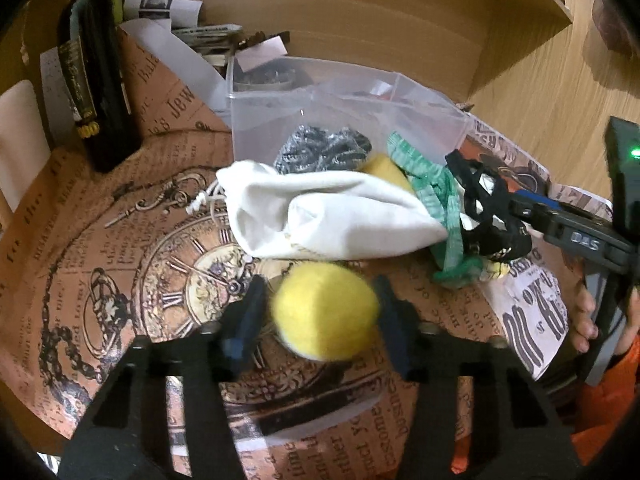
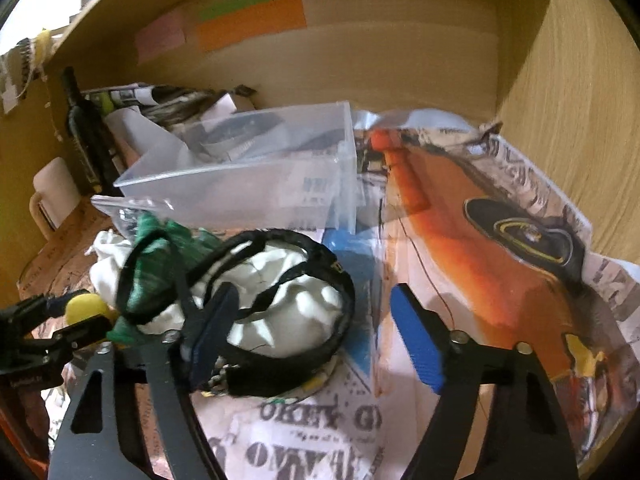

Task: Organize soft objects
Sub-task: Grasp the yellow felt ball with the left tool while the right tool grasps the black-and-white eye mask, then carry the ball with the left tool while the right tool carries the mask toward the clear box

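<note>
My left gripper (image 1: 320, 312) is shut on a yellow fuzzy ball (image 1: 326, 310) and holds it above the printed paper; it also shows in the right wrist view (image 2: 86, 308). A white drawstring pouch (image 1: 324, 212), a green ribbon (image 1: 436, 196) and a black strap cap (image 2: 276, 312) lie in a pile in front of a clear plastic box (image 1: 348, 116). The box holds a grey scrubber (image 1: 324, 148) and a second yellow ball (image 1: 386, 168). My right gripper (image 2: 316, 328) is open; its left finger (image 2: 212, 332) is hooked under the black straps.
A dark bottle (image 1: 96, 80) stands at the back left, with a white mug (image 2: 54, 192) beside it. Papers and clutter (image 1: 208, 36) lie behind the box. Wooden walls (image 2: 560, 60) close in the back and right. Printed newspaper sheets (image 2: 500, 240) cover the surface.
</note>
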